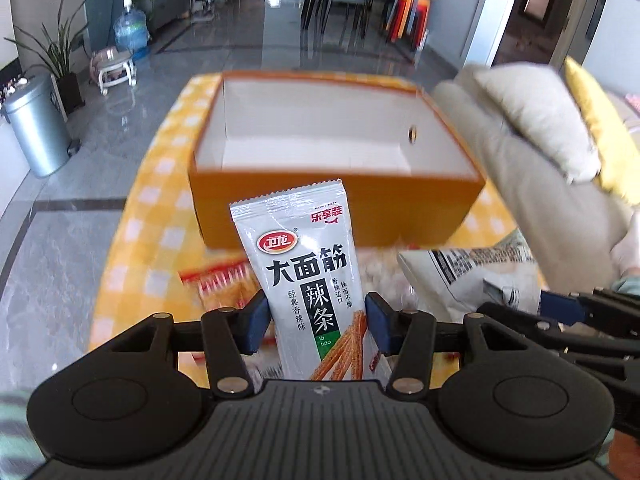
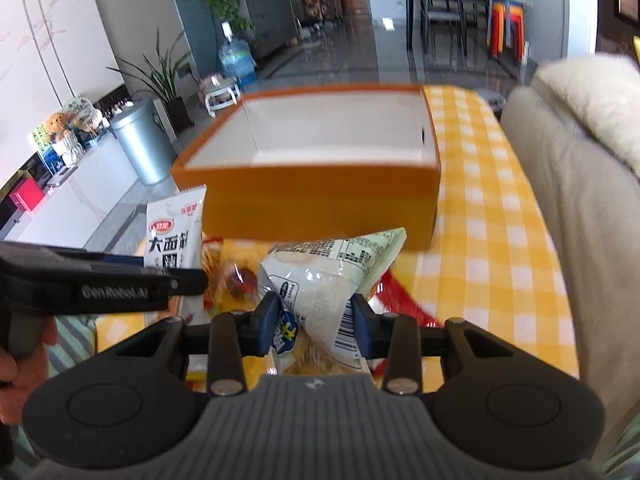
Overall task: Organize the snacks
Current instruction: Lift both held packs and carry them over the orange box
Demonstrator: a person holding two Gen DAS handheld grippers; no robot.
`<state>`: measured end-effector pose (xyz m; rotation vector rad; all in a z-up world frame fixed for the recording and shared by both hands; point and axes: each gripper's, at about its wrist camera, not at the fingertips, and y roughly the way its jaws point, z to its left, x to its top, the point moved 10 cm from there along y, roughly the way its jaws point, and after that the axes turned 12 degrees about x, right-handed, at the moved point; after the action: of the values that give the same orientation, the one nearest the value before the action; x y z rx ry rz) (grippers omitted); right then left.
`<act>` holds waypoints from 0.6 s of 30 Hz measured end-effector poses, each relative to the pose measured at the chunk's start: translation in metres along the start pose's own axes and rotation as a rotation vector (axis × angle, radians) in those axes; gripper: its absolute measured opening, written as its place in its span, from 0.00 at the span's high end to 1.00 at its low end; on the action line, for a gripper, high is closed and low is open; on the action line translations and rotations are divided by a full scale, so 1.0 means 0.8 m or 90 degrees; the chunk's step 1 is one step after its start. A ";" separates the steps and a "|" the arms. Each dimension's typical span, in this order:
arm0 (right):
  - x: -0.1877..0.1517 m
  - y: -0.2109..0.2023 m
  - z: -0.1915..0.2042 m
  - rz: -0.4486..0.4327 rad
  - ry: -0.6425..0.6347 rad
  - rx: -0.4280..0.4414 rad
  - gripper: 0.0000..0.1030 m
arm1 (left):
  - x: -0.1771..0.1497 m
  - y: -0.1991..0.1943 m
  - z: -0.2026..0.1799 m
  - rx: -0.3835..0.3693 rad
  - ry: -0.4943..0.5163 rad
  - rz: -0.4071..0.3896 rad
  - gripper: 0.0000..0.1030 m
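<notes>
Yellow checked tablecloth (image 2: 492,240) carries an open orange box (image 2: 320,196). Before it, the left gripper (image 1: 316,320) pinches an upright white spicy-strip packet (image 1: 308,280); beside it, the right gripper (image 2: 314,320) pinches a pale puffed snack bag (image 2: 328,276) above loose snacks.

Home living-dining room: beige cushioned sofa (image 2: 576,208), yellow-checked tablecloth (image 2: 492,240), glossy grey tiled floor (image 1: 80,184), dark dining chairs (image 2: 440,12), potted green plant (image 2: 164,76), blue water jug (image 1: 130,28).
</notes>
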<state>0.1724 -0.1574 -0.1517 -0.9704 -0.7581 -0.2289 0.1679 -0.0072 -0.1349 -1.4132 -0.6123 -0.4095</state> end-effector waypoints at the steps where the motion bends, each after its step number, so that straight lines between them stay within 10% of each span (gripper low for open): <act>1: 0.008 -0.004 0.003 -0.008 -0.008 0.000 0.65 | 0.011 -0.004 0.004 -0.002 -0.002 -0.008 0.44; 18: 0.175 0.014 0.005 -0.089 -0.060 -0.020 0.65 | 0.165 0.022 0.022 -0.002 0.026 -0.063 0.44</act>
<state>0.2775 -0.1272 -0.0634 -0.9642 -0.9127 -0.3184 0.2786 0.0248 -0.0663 -1.3788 -0.6500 -0.5165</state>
